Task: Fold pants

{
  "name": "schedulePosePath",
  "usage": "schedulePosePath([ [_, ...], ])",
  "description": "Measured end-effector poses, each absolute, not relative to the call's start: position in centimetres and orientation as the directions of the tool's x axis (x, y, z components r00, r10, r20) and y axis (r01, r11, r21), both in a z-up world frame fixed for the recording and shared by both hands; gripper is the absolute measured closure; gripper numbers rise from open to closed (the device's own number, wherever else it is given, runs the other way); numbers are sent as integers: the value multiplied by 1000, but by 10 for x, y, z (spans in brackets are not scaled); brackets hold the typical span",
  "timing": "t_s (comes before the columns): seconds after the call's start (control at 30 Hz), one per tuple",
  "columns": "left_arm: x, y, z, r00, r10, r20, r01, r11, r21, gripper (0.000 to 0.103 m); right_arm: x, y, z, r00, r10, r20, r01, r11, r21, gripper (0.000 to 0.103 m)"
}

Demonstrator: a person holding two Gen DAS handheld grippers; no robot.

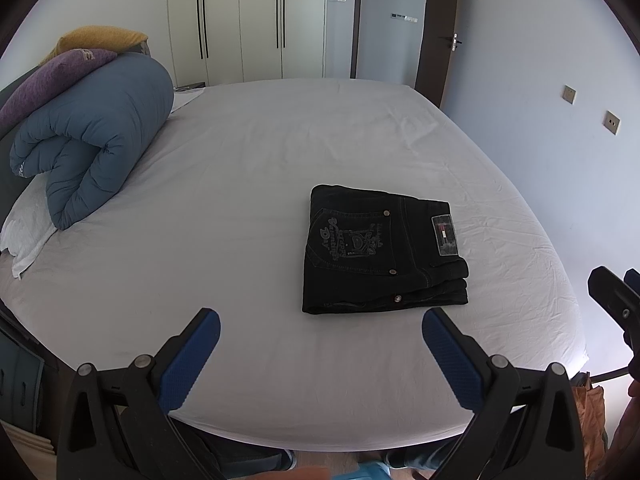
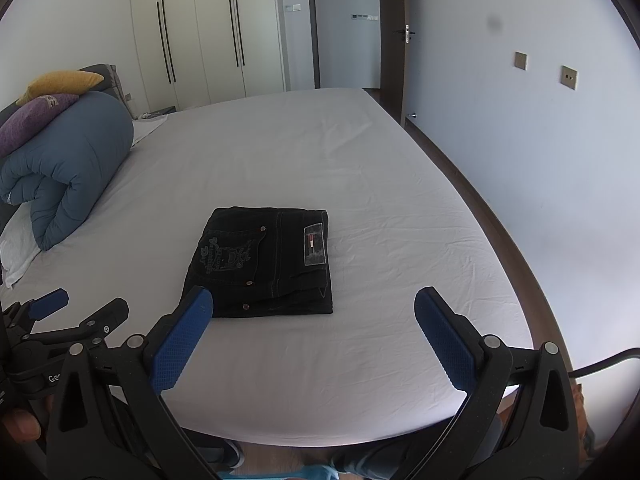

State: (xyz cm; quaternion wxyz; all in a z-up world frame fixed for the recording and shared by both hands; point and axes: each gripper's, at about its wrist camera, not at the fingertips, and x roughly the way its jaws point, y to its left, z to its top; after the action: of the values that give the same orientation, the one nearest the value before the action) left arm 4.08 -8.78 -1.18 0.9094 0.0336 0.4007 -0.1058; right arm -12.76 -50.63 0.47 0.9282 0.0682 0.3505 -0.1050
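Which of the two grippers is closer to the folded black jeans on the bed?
Right, though only slightly. The right gripper hovers open just short of the jeans, one finger overlapping their near corner. The left gripper is also open, with the jeans further ahead and towards its right.

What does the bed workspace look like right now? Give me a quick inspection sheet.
Surface: bed sheet, white, lightly wrinkled.
Job's things: black pants folded into a compact stack, back pocket and label up.
Clutter: rolled blue duvet with purple pillow and yellow pillow at the headboard side.
Grippers: left gripper and right gripper both open, off the pants.
Cables: dark cable at right edge.
Surroundings: wardrobe, open door.
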Motion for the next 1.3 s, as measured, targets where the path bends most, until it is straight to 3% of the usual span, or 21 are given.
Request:
schedulePosePath([
  [1.3, 38, -87, -14, 654, -165, -738, 217, 976, -26, 0, -129, -504, 2, 724, -141, -675, 236, 970, 51, 0],
])
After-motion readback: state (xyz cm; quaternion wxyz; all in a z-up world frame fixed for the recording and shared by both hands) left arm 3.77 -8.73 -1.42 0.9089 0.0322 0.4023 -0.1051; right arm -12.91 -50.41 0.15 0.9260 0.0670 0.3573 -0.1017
